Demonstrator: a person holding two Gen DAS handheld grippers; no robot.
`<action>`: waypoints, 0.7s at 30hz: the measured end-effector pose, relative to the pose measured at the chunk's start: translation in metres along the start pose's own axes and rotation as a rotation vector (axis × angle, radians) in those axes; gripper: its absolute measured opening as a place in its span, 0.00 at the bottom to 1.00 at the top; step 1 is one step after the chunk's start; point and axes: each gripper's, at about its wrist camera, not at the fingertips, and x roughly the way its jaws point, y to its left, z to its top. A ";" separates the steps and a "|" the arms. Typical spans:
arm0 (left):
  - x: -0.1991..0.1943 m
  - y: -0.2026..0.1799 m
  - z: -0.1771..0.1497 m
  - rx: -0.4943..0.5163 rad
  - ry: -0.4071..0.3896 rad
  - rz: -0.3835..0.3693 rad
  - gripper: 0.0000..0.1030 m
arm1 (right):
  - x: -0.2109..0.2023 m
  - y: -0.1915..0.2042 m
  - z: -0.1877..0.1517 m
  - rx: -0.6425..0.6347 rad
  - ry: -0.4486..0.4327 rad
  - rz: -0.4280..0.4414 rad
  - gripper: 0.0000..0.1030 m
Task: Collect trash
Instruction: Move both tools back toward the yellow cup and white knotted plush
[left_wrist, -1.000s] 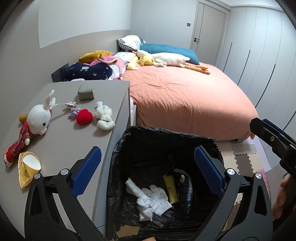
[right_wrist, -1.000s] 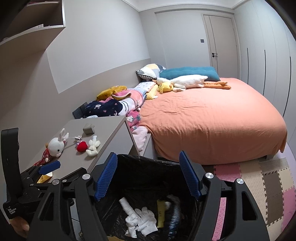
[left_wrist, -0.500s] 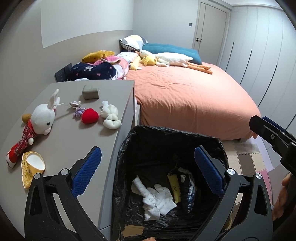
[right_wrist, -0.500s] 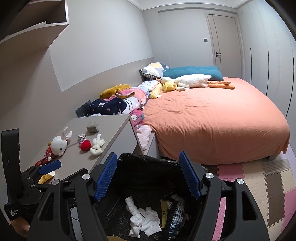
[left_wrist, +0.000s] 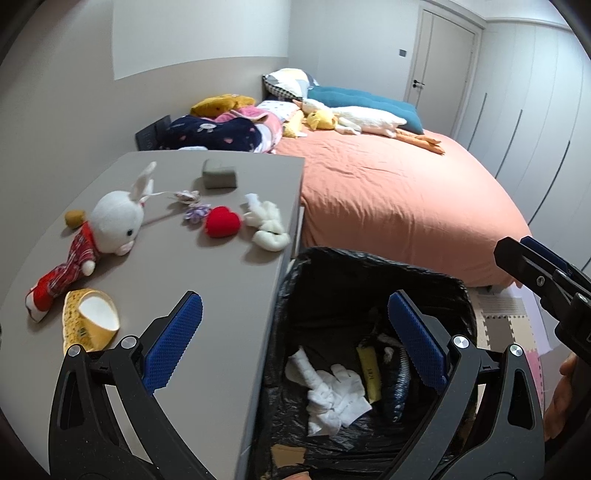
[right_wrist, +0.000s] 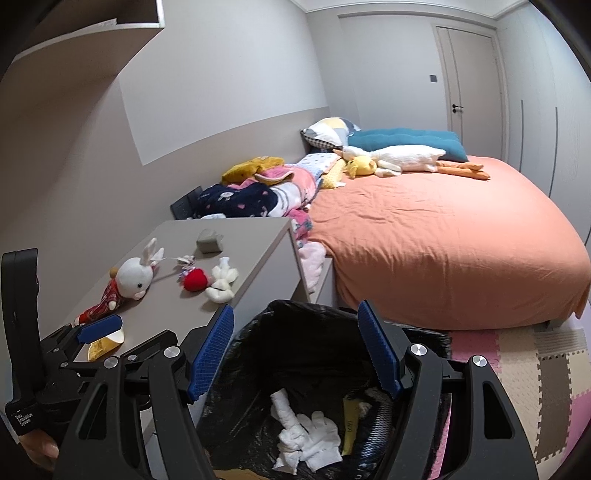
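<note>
left gripper (left_wrist: 295, 332): jaws spread wide, nothing between them, hanging over the desk edge and the bin

right gripper (right_wrist: 295, 354): also wide open and empty, right above the bin

bin (left_wrist: 369, 266): black-bagged, just below both grippers, tight against the desk side

in the bin: white crumpled cloth (left_wrist: 332, 395), a yellow wrapper (left_wrist: 369, 373), something dark and striped next to it

paper cup (left_wrist: 88, 325): yellow, lying on its side on the desk (left_wrist: 207, 280), just left of the left gripper

farther out on the desk: bunny toy (left_wrist: 110, 225), red heart (left_wrist: 221, 225), white wad (left_wrist: 266, 225), grey block (left_wrist: 218, 174)

beyond: bed (right_wrist: 443, 236) with an orange cover

Orange bed (right_wrist: 443, 236), grey walls (right_wrist: 229, 70), closed door (right_wrist: 469, 92), foam-mat floor (right_wrist: 524, 373)
</note>
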 end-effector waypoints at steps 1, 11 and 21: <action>-0.001 0.005 -0.001 -0.006 0.001 0.007 0.94 | 0.002 0.004 0.000 -0.007 0.003 0.006 0.68; -0.010 0.060 -0.012 -0.090 0.002 0.095 0.94 | 0.026 0.052 -0.002 -0.069 0.045 0.074 0.68; -0.015 0.111 -0.022 -0.140 0.007 0.170 0.94 | 0.056 0.084 -0.004 -0.104 0.092 0.112 0.68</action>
